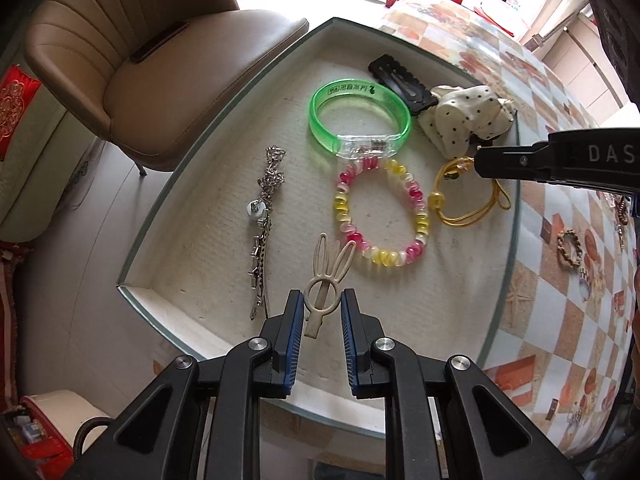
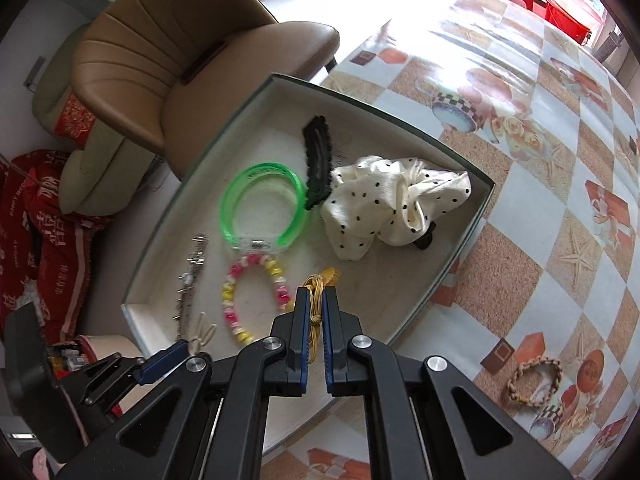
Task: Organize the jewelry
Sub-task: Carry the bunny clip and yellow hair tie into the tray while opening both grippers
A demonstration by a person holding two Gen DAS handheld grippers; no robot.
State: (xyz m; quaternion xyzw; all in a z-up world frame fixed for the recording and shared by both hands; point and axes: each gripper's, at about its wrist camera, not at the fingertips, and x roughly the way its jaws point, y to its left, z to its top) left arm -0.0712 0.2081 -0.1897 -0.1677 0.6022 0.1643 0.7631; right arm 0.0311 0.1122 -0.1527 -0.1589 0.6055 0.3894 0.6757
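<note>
Two grippers point down into a shallow tray (image 1: 224,136) that sits on a table with a checkered cloth (image 2: 560,208). The left gripper (image 1: 322,312) has its jaws nearly closed on a beige rabbit-ear hair clip (image 1: 326,280); the blue pads press the clip's ring from both sides, the ears stick out ahead of the fingertips, and the clip hangs over the tray's near edge. The right gripper (image 2: 316,308) is closed tight on a yellow cord bracelet (image 2: 318,300), whose strands run up between its pads; in the left wrist view the bracelet's loop (image 1: 468,200) lies close to the tray's right edge, with the gripper's tip on it.

Inside the tray, a pink and yellow bead bracelet (image 1: 380,216) lies in the middle, touching a clear green bangle (image 1: 360,120) just beyond it. A silver chain (image 1: 262,224) lies stretched out toward the left edge. A black hair clip (image 1: 400,80) sits at the far side beside the bangle, and a white dotted scrunchie (image 1: 464,116) fills the far right corner, touching the black clip.

Outside the tray, on the cloth to its right, lies a braided tan bracelet (image 2: 534,380). A tan chair (image 2: 168,56) stands beyond the tray's left edge.
</note>
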